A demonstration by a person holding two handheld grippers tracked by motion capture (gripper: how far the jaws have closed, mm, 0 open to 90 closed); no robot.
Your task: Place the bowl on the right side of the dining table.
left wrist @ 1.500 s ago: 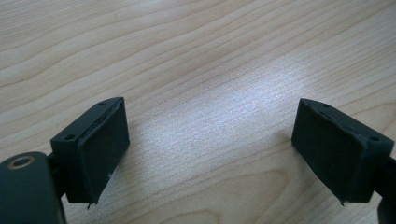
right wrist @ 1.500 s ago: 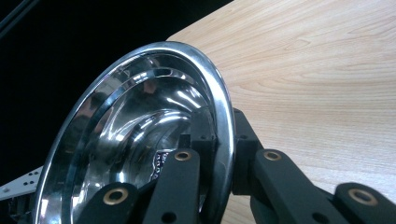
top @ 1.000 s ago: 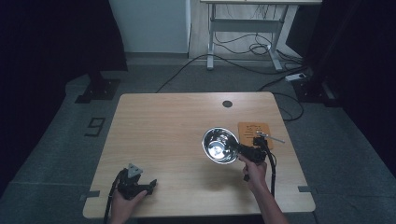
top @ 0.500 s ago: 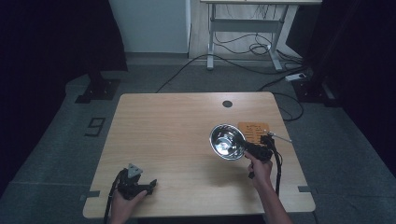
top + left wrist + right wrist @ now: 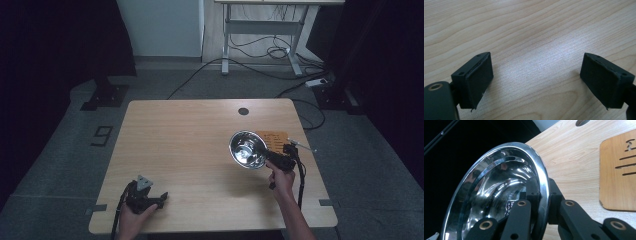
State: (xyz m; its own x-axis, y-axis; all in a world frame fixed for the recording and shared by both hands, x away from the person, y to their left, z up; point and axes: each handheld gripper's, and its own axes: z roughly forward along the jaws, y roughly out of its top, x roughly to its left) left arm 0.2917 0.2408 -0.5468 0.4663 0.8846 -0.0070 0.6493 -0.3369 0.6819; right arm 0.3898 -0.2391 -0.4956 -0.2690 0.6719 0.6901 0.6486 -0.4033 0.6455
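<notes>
Above table's right | right claw (image 5: 270,161) clamps steel bowl (image 5: 247,149) rim | left claw (image 5: 537,83) apart | writing unreadable

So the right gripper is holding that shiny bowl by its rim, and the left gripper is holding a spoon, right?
Not quite. The left gripper holds nothing: the left gripper view shows its jaws open over bare table. The right gripper does clamp the bowl by its rim.

One steel bowl (image 5: 247,149). One brown board (image 5: 274,138) with cut-out slots. One thin metal tool (image 5: 301,145) beside that board. Two claws: left claw (image 5: 161,198), right claw (image 5: 266,156). One wooden surface (image 5: 190,145) with one round hole (image 5: 243,111).
</notes>
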